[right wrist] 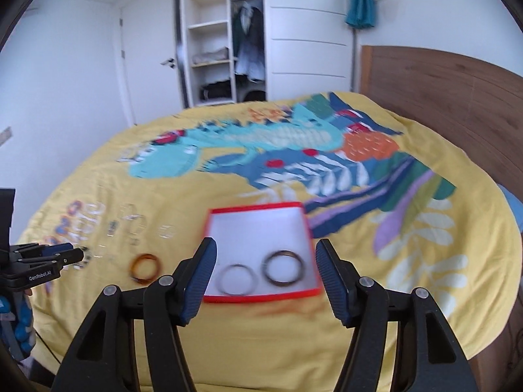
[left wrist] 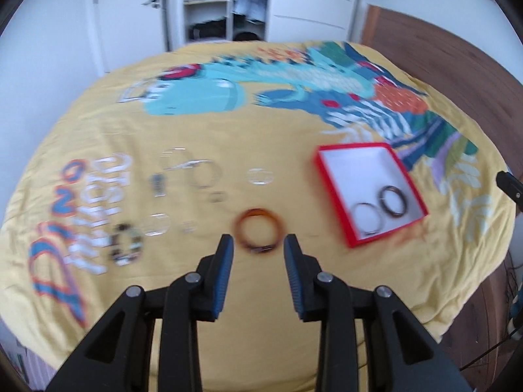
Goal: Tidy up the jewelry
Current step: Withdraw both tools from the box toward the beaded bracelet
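A red box with a white inside (left wrist: 330, 176) (right wrist: 212, 220) lies on the bed and holds a silver bangle (left wrist: 368, 220) (right wrist: 237, 280) and a dark brown bangle (left wrist: 396, 203) (right wrist: 283, 266). An amber bangle (left wrist: 260, 235) (right wrist: 146, 268) lies on the sheet left of the box. My left gripper (left wrist: 258, 245) (right wrist: 78, 256) is open, just in front of the amber bangle, empty. My right gripper (right wrist: 265, 251) is open and empty, above the near edge of the box. Several clear and silver pieces (left wrist: 202, 174) and a multicoloured bracelet (left wrist: 127, 245) lie to the left.
The yellow bedsheet (left wrist: 261, 130) with a dinosaur print covers the bed. A wooden headboard (right wrist: 441, 98) stands at the right. An open wardrobe (right wrist: 225, 49) and a door are behind the bed.
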A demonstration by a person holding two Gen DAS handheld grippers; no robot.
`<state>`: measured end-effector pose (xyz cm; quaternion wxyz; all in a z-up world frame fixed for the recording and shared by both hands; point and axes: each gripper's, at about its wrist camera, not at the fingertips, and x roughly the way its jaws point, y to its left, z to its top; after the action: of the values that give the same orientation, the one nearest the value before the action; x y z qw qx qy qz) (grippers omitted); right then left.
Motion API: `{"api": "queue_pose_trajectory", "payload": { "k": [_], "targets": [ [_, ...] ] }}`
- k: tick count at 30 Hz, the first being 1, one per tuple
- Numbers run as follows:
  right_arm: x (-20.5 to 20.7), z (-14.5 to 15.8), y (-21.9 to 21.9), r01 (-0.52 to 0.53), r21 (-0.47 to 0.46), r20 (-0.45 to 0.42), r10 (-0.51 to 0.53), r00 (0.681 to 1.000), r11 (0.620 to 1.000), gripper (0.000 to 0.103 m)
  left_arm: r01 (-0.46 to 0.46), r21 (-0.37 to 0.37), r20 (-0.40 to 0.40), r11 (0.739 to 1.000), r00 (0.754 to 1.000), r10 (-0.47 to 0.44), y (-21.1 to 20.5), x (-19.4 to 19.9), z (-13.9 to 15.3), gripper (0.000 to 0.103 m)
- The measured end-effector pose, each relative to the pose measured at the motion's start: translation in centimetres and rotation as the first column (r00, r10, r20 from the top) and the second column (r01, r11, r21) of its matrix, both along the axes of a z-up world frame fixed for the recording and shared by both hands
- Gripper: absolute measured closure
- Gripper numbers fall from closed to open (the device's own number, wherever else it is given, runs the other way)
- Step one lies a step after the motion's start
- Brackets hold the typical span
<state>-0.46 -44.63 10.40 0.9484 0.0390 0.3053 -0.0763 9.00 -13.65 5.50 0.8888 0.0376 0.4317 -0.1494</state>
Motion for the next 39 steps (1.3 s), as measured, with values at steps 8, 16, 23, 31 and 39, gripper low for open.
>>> {"api": "queue_pose_trajectory", "payload": {
  "k": [8, 16, 23, 31, 39],
  "targets": [
    [-0.4, 0.0, 6.1, -0.08, 0.029, 0.009, 0.08, 0.997, 0.996, 0.041, -0.192, -0.032, 0.0, 0.981, 0.981, 0.192, 14.0, -3.1, -0.4, 0.072],
    [1.6, -3.6, 10.5, -0.165, 0.095, -0.074, 0.172, 0.982, 0.982, 0.053, -0.31, -0.022, -0.044, 0.95, 0.95, 0.309, 20.2, -3.3, -3.4, 0.072],
    [4.0, -6.9, 15.1, -0.243, 0.129, -0.144, 0.261, 0.955, 0.961, 0.06, -0.316, -0.036, -0.105, 0.948, 0.944, 0.311, 20.8, -0.8, -6.5, 0.072],
    [8.5, -10.2, 18.8, -0.313, 0.168, -0.206, 0.344, 0.916, 0.935, 0.066, -0.318, -0.053, -0.156, 0.946, 0.939, 0.307, 21.0, 3.3, -9.4, 0.072],
    [14.7, -14.0, 23.0, -0.392, 0.225, -0.26, 0.443, 0.858, 0.892, 0.071, -0.316, -0.095, -0.222, 0.944, 0.931, 0.29, 21.1, 8.0, -12.2, 0.073]
  ]
}}
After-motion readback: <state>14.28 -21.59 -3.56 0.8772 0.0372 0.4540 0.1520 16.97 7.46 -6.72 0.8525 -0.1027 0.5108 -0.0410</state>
